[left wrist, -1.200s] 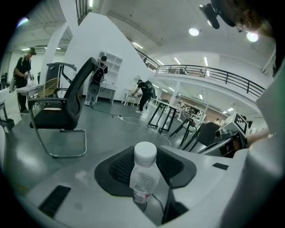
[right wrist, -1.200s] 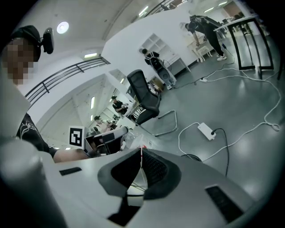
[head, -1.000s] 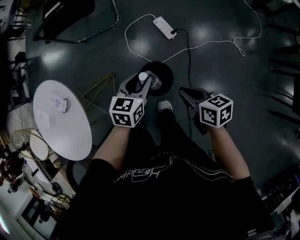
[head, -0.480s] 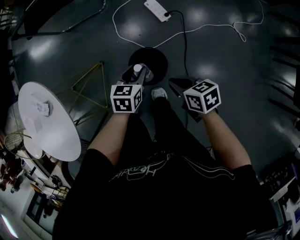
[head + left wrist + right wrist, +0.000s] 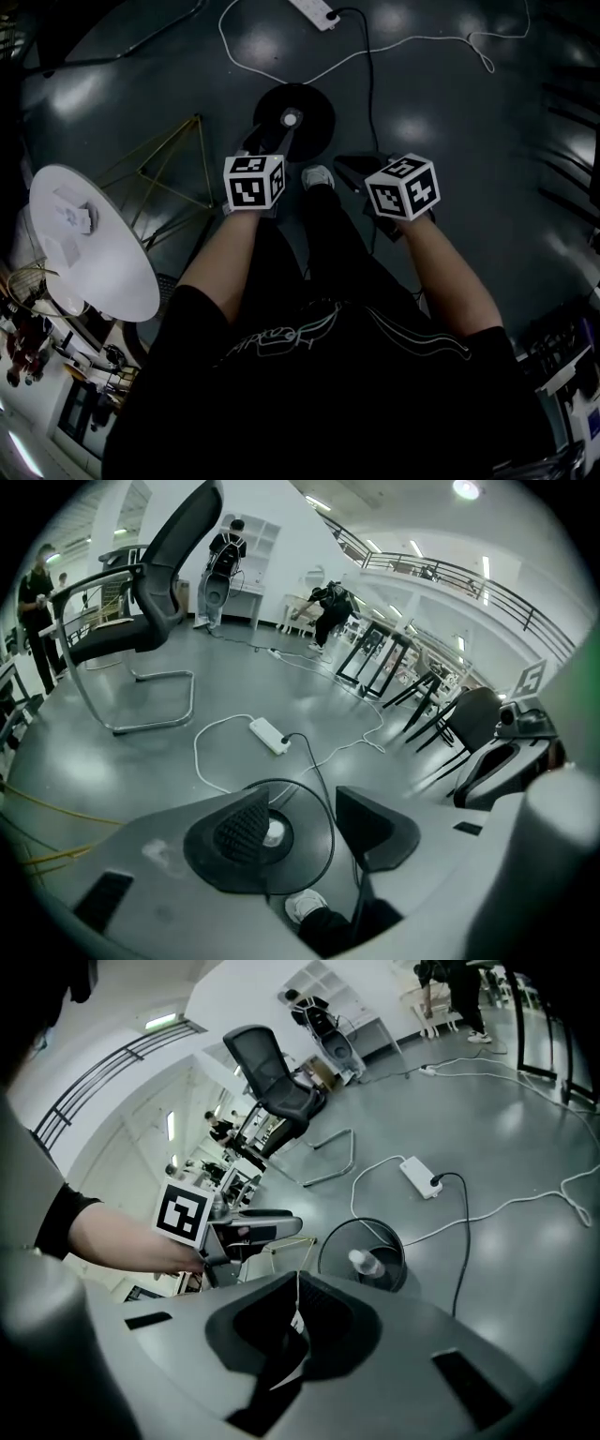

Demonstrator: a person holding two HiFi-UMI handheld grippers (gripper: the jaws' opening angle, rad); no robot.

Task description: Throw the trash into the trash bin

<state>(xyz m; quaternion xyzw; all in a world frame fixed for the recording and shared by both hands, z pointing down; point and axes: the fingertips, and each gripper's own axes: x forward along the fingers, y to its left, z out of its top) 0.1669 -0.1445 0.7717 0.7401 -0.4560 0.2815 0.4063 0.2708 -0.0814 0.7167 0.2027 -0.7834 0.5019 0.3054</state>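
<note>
Right gripper: jaws were together, pinching what looked like a thin white scrap. Left gripper: jaws had just been opening, with nothing between them. The bottle lay inside the bin below. Judged best to bring the right gripper squarely over the bin's mouth before parting its jaws, since a light scrap could drift.

Open-plan office or lab hall: polished grey floor, cantilever office chair, power strip with trailing cables, black-legged desks, white shelving, railed mezzanine, ceiling lights.
</note>
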